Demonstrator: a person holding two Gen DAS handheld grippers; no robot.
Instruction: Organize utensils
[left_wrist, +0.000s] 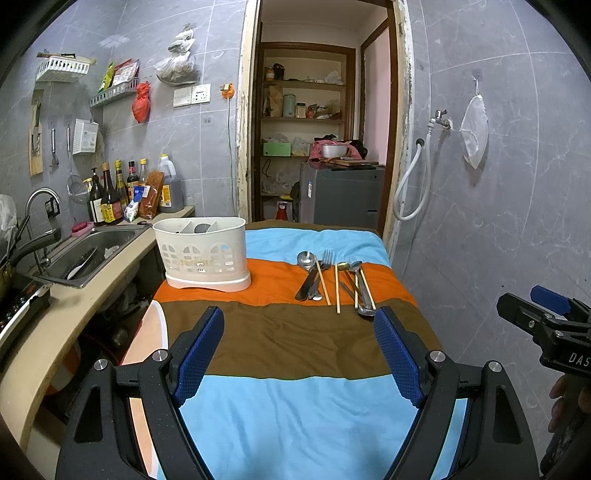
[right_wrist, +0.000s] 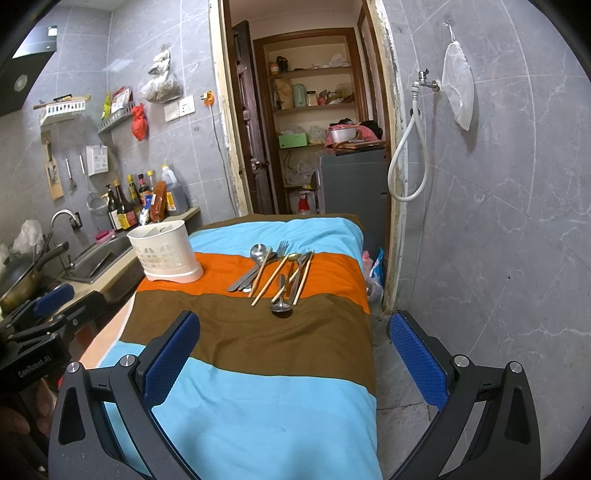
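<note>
On top of the striped cloth (left_wrist: 295, 339) lies a pile of utensils (left_wrist: 332, 280), at about twelve o'clock from the left gripper (left_wrist: 299, 350). Spoons, a fork and chopsticks lie mixed together. The white holder (left_wrist: 203, 251) stands near them, at about eleven o'clock. Nothing from the pile looks sorted yet, so I think the whole job is left to do. Something dark sits inside the holder, but I cannot tell what. Both tongs are wide open and hold nothing. The right gripper (right_wrist: 295, 362) hangs over the cloth's edge. Only the right view shows the floor and bags beside the table.
</note>
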